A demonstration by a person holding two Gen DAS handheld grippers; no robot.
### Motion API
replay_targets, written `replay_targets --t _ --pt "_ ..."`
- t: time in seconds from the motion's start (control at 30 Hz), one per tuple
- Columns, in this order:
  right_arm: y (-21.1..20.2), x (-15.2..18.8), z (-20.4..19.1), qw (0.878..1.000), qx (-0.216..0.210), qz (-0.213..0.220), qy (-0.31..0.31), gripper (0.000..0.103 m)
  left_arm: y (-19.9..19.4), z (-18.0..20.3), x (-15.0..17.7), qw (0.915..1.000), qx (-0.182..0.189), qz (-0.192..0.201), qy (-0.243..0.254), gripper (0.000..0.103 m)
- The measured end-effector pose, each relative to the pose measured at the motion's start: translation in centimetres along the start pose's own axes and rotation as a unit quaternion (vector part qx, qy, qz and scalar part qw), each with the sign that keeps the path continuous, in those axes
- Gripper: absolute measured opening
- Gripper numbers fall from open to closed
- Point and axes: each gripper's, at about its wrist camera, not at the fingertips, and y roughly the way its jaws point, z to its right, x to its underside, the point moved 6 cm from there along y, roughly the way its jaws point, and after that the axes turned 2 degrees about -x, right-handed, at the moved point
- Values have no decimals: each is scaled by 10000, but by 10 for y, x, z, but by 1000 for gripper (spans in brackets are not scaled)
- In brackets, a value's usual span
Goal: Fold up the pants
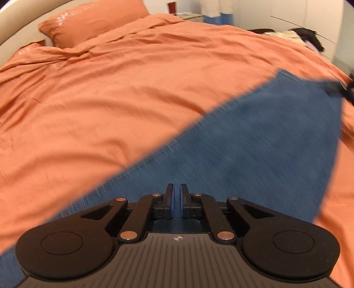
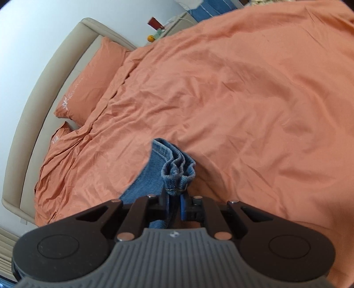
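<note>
The pants are blue jeans (image 1: 254, 137), stretched as a wide, motion-blurred band above the orange bed, running from my left gripper to the right. My left gripper (image 1: 177, 188) has its jaws nearly together with a thin gap; the denim lies right under them, and no cloth shows between the pads. My right gripper (image 2: 176, 195) is shut on a bunched edge of the jeans (image 2: 177, 170), which stick up above the fingertips. The right gripper shows small and dark at the far right of the left wrist view (image 1: 340, 88), holding the far corner.
An orange duvet (image 2: 243, 99) covers the whole bed. Two orange pillows (image 2: 93, 82) lie by the beige headboard (image 2: 44, 88). A nightstand (image 2: 177, 20) with small items stands beyond the bed. A pile of clothes (image 1: 294, 35) lies at the far right bed edge.
</note>
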Motion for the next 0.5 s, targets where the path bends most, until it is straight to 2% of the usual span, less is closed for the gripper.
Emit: replay_targets --t 0.17,0.2,0.33,0.5 --pt "-15 -6 -33 9994 -26 127 -309 3 -14 34 39 9993 325 -159 92 6" --pt "-18 -7 -41 9992 -24 151 -369 3 -17 40 45 9991 381 -158 17 2" --pt "-32 -5 -78 9972 -40 227 -709 3 -30 57 65 9959 814 -265 -278 2" --pt "-51 5 -145 9911 -208 320 -1272 3 -69 54 79 9929 1079 -166 -478 7"
